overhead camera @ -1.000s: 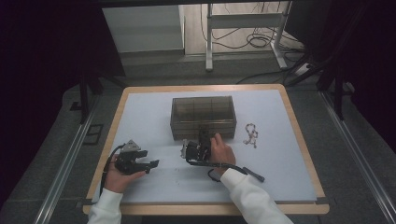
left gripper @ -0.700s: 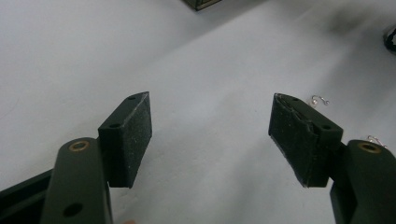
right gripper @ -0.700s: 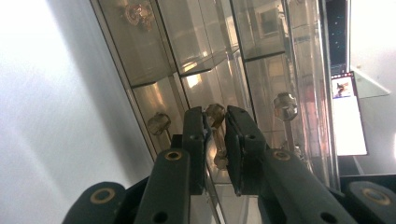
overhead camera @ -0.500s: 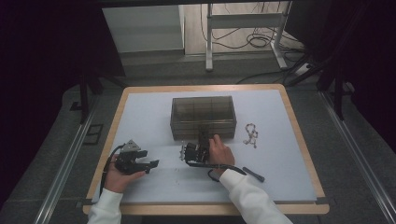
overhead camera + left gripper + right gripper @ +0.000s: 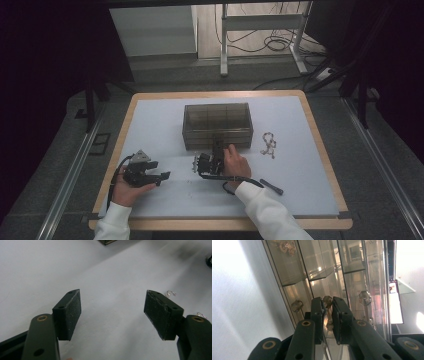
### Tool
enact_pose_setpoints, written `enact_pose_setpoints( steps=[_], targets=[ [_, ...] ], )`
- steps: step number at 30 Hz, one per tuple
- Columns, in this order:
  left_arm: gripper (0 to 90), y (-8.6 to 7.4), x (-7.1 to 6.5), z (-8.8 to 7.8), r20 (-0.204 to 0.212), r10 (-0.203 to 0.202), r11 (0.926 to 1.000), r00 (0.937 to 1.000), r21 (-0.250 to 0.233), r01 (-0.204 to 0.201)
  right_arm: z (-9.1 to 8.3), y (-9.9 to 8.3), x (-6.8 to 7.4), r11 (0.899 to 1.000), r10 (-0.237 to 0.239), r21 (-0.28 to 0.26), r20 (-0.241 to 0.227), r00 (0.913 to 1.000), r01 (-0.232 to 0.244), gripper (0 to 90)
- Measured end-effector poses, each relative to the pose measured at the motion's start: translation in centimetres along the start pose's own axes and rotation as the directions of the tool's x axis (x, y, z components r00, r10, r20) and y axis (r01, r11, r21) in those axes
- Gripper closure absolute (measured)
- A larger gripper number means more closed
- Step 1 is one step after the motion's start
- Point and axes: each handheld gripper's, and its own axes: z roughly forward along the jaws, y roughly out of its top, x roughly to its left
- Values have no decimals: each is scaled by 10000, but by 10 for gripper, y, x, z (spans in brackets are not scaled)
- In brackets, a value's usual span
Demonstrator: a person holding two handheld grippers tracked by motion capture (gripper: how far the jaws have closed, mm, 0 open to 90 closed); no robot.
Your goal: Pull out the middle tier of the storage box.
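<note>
A smoked clear drawer box (image 5: 217, 125) stands mid-table, and in the right gripper view its front (image 5: 294, 272) carries small round knobs. My right gripper (image 5: 218, 146) (image 5: 327, 305) points at the box's lower front, shut on the middle drawer knob (image 5: 327, 300). Other knobs (image 5: 297, 305) (image 5: 364, 297) sit on either side of it. My left gripper (image 5: 161, 176) (image 5: 112, 312) rests low over the white table at the front left, open, with nothing between its pads (image 5: 72, 310). A small pearl earring (image 5: 170, 293) lies just past its right pad.
A beaded chain (image 5: 268, 145) lies right of the box. A short black stick (image 5: 272, 187) lies near the right forearm. Some jewellery (image 5: 287, 245) sits inside one drawer. A wooden rim (image 5: 320, 145) edges the white table top.
</note>
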Motion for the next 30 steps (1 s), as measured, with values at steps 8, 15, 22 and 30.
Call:
enact_pose_setpoints(
  steps=[8, 15, 22, 30],
  targets=[
    [305, 0, 0, 0, 0, 7, 10000, 10000, 8, -7, -1, 0, 1, 10000, -8, 17, 99, 10000, 8, 800],
    [305, 0, 0, 0, 3, 6, 10000, 10000, 7, -6, -4, 0, 4, 10000, 1, -16, 257, 9997, -1, 800],
    [304, 0, 0, 0, 4, 10, 10000, 10000, 15, -10, -5, 0, 4, 9999, -78, 87, 350, 9994, 75, 795],
    [304, 0, 0, 0, 18, -20, 10000, 10000, 6, 20, 0, 0, 4, 10000, -47, 70, 264, 9996, 45, 784]
  ],
)
